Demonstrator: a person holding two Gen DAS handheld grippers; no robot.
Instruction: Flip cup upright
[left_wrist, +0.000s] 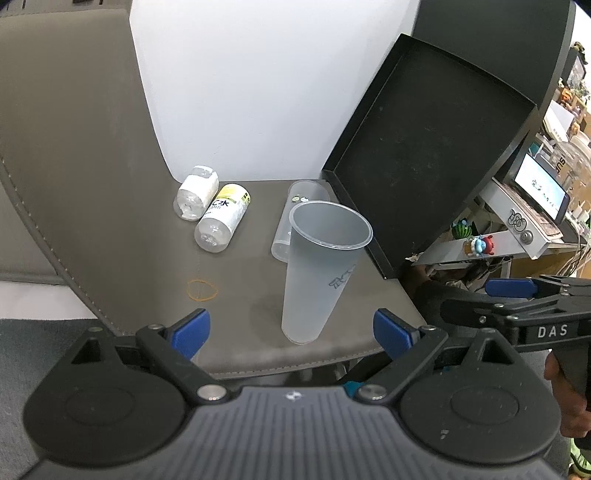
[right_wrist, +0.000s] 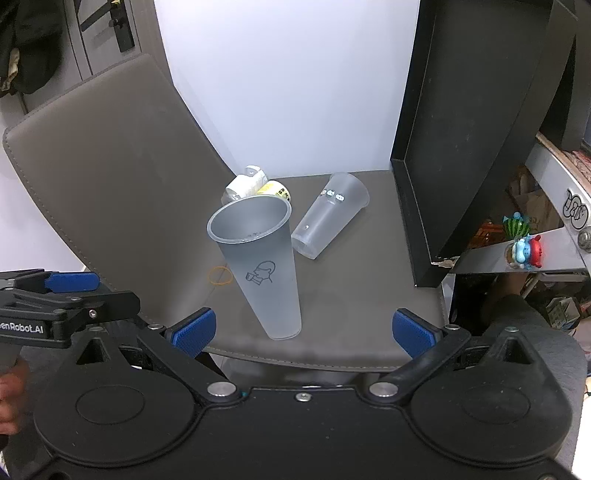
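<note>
A frosted plastic cup (left_wrist: 321, 266) stands upright on the grey mat, mouth up; in the right wrist view (right_wrist: 260, 266) it shows a printed figure. A second frosted cup (left_wrist: 295, 218) lies on its side behind it, also in the right wrist view (right_wrist: 328, 214). My left gripper (left_wrist: 291, 332) is open, its blue pads on either side of the upright cup's base, a little short of it and not touching. My right gripper (right_wrist: 303, 332) is open too, just in front of the same cup. Each gripper shows at the edge of the other's view.
Two small bottles (left_wrist: 210, 210) lie on their sides at the back left, partly hidden in the right wrist view (right_wrist: 255, 186). An orange rubber band (left_wrist: 201, 290) lies on the mat. A black tray (left_wrist: 424, 155) leans upright at the right. The mat's front edge (left_wrist: 295, 365) is close.
</note>
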